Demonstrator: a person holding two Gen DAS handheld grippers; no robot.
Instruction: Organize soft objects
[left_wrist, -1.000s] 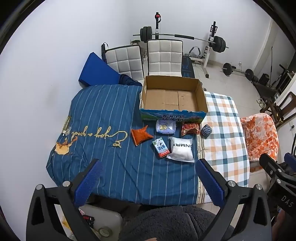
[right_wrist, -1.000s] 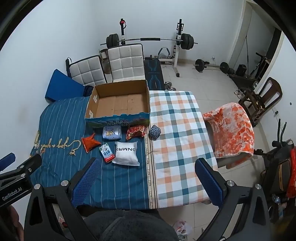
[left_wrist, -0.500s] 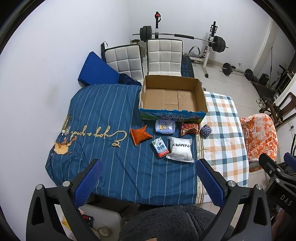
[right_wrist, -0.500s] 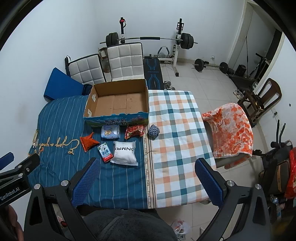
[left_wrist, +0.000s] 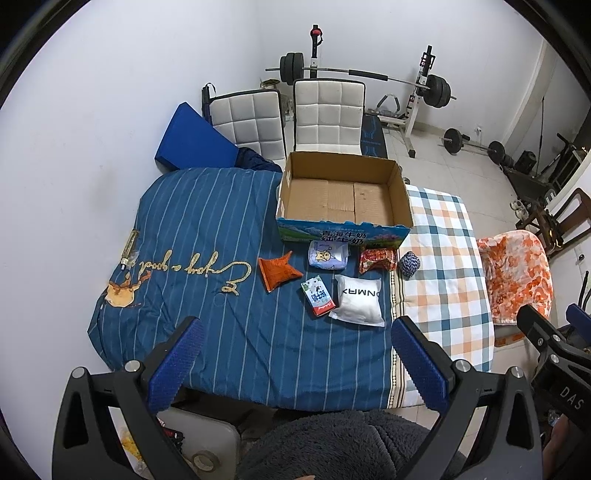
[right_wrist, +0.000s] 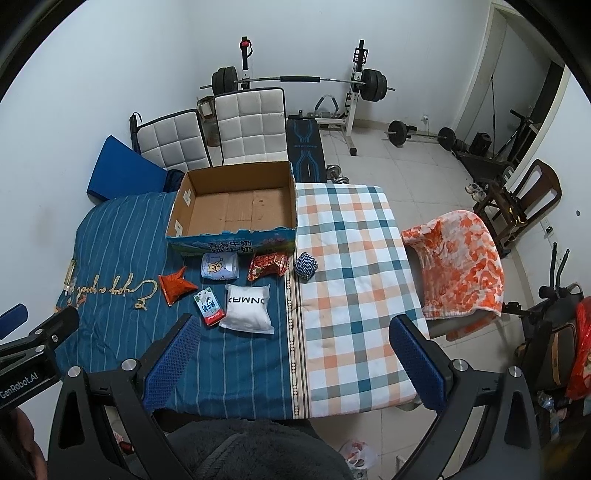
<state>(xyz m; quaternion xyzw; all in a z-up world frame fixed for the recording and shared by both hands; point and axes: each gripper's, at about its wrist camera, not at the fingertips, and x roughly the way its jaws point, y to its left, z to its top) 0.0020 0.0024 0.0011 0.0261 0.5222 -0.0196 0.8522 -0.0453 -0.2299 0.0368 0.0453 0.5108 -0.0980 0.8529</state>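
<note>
Your left gripper (left_wrist: 293, 356) hangs above the near edge of the bed with its blue-padded fingers (left_wrist: 177, 363) spread wide and nothing between them; your right gripper (right_wrist: 291, 360) is just as wide apart and just as bare, and each one shows only as a cut-off black sliver at the edge of the other's view. On those slivers you can read "DAS" and "GenRobot.AI". The soft things lie in a loose cluster on the blue striped cover (left_wrist: 207, 221), just in front of the open cardboard box (left_wrist: 343, 201), whose floor shows only bare cardboard. Nearest you is the white pillow pack (left_wrist: 359, 301), its lettering upside down and hard to be sure of, with the small green-and-red carton (left_wrist: 317, 296) touching its left side; the carton's print is too small to read. Behind them sit the orange pouch (left_wrist: 277, 271), the pale blue pack (left_wrist: 328, 254) with a cartoon figure, the red snack bag (left_wrist: 377, 258) and, on the seam with the checked cover (right_wrist: 347, 258), the blue-and-white ball (right_wrist: 306, 266). The box front carries Chinese characters, partly hidden by the packs. Gold cursive embroidery on the cover is upside down to you. A dark fleece garment (left_wrist: 332, 443) blocks the bottom of both views.
</note>
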